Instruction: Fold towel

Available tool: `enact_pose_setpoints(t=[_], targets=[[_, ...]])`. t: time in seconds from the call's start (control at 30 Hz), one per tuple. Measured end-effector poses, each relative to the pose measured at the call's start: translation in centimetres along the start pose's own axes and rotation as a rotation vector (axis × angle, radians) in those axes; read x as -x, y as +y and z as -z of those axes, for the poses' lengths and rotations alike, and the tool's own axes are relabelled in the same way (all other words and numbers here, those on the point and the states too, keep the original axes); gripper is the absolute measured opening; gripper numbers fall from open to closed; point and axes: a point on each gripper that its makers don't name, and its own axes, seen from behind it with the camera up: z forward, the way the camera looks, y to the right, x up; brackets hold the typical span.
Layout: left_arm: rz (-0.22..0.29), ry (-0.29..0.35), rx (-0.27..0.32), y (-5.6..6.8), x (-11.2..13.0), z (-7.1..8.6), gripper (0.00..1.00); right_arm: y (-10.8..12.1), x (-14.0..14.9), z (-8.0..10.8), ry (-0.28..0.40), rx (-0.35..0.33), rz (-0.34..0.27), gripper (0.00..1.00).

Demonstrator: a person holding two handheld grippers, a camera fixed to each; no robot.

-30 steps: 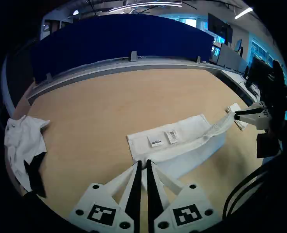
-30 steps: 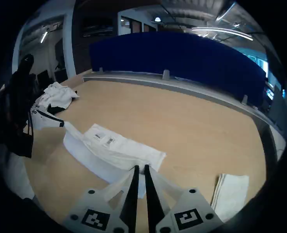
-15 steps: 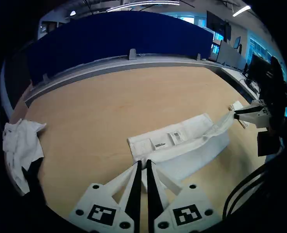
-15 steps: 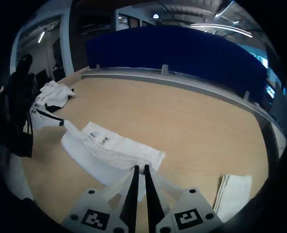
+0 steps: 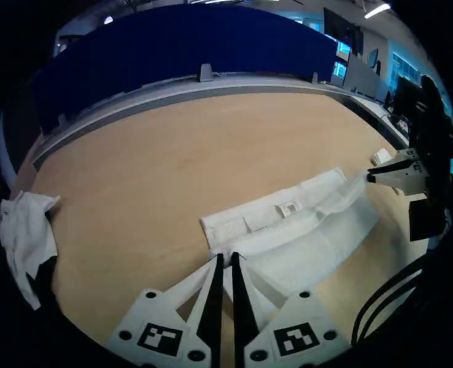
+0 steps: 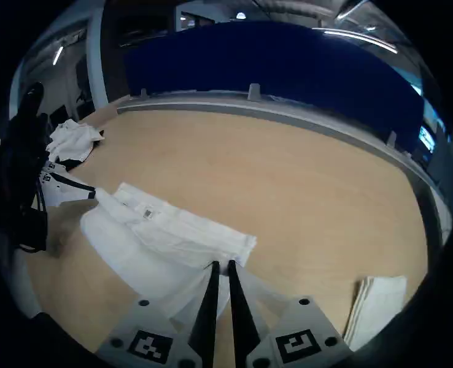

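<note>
A white towel [image 5: 294, 224] lies lengthwise on the wooden desk, its near long edge lifted off the surface. In the left gripper view, my left gripper [image 5: 224, 259] is shut on one corner of that edge. At the far right of the same view, my right gripper [image 5: 374, 176] pinches the other corner. In the right gripper view, the towel [image 6: 165, 236] runs from my right gripper [image 6: 220, 265], shut on its corner, to the left gripper [image 6: 88, 191] at the left. Two small labels show on the towel's upper face.
A crumpled white cloth pile [image 5: 24, 236] [image 6: 70, 138] sits near the desk's left end. A folded towel [image 6: 377, 300] [image 5: 383, 156] lies at the other end. A blue partition [image 5: 183, 49] lines the far edge of the wooden desk [image 5: 165, 159].
Both grippers have carried the lifted edge forward over the towel. The raised flap now spreads wider, and the flat part with the labels looks narrower.
</note>
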Motion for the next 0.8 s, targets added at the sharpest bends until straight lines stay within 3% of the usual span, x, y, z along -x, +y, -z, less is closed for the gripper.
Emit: enact_pose_setpoints(t=[0.23,0.33,0.37,0.5,0.63,0.7,0.8], targets=[[0.007,-0.002,0.004,-0.3,-0.1,-1.0,0.13,0.3,0.1,-1.0,-0.003,0.009,-0.022,0.16],[0.004,-0.002,0.005,-0.3,-0.3,-1.2,0.27,0.4,0.1,-1.3,-0.007,0.017,-0.026,0.22],[0.003,-0.002,0.007,-0.2,-0.3,-1.2,0.33,0.5,0.2,-1.3,-0.01,0.019,-0.027,0.27],[0.002,0.003,0.008,-0.2,-0.6,-1.3,0.68,0.7,0.0,-1.5,-0.012,0.033,-0.025,0.64],[0.001,0.007,0.011,0.0,-0.7,-1.2,0.99,1.0,-0.3,-1.5,-0.001,0.054,-0.024,0.89],[-0.004,0.005,0.015,0.1,-0.6,-1.1,0.99,1.0,-0.5,-1.5,0.004,0.054,-0.028,0.99],[-0.011,0.005,0.017,0.3,-0.5,-1.0,0.99,0.8,-0.8,-1.5,0.013,0.04,-0.051,1.0]])
